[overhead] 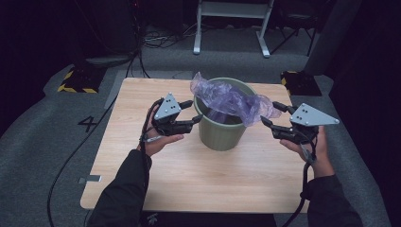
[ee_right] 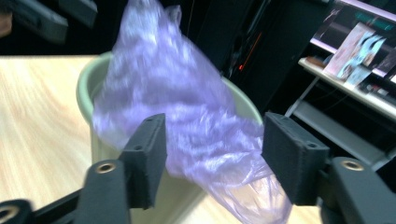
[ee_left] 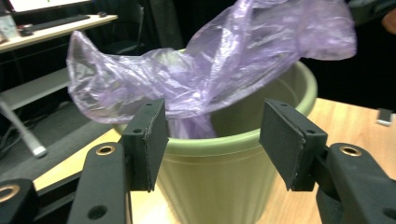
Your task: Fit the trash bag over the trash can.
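Left gripper [overhead: 189, 115]: jaws stand apart with nothing pressed between the pads; in the left gripper view the green rim and a fold of purple film show in the gap, both beyond the pads; it sits just beside the bin's left side, held from below by the left hand [overhead: 158, 142]; a cable trails from it down along the dark sleeve.

Right gripper [overhead: 271, 113]: jaws likewise apart and gripping nothing; in the right gripper view the purple film hangs in front of the gap, blurred, and whether it brushes a pad I cannot tell; it sits just beside the bin's right side, carried by the right hand [overhead: 316, 153]; a grey three-cornered plate rides on top.

Purple plastic bag [overhead: 231, 100]: thin, crumpled, see-through; partly down inside the bin, partly bunched over the rim; one end stands up at the far left, the other spills over the right edge towards the right gripper.

Green bin [overhead: 220, 135]: round, upright, open-topped; between the two grippers, on the far half of the table.

Table [overhead: 198, 175]: light wood, rounded corners; bare on the near side.

Surroundings: grey carpet floor [overhead: 42, 127]; a white frame [overhead: 231, 23] stands beyond the table.
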Demonstrator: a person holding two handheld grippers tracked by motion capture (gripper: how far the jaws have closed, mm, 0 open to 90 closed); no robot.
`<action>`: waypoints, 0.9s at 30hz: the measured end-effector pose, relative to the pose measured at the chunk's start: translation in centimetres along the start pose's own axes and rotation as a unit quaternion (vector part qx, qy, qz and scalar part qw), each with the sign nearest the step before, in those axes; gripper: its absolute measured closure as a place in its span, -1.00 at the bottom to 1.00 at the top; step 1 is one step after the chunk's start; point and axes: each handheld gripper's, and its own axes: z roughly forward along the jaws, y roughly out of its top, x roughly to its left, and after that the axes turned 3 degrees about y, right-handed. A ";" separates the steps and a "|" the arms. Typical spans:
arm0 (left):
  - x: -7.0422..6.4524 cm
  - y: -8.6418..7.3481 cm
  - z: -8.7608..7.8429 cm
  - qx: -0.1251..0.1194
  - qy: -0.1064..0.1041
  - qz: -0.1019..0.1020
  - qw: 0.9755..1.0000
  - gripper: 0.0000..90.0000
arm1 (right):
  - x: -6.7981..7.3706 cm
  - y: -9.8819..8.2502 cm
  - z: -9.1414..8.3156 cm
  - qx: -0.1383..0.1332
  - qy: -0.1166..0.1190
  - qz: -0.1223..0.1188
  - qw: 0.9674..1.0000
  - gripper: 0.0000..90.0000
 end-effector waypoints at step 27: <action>5.2 2.0 4.3 0.019 0.053 -0.057 0.997 -0.31 | -4.0 -2.8 1.7 -0.001 0.061 0.081 0.995 1.00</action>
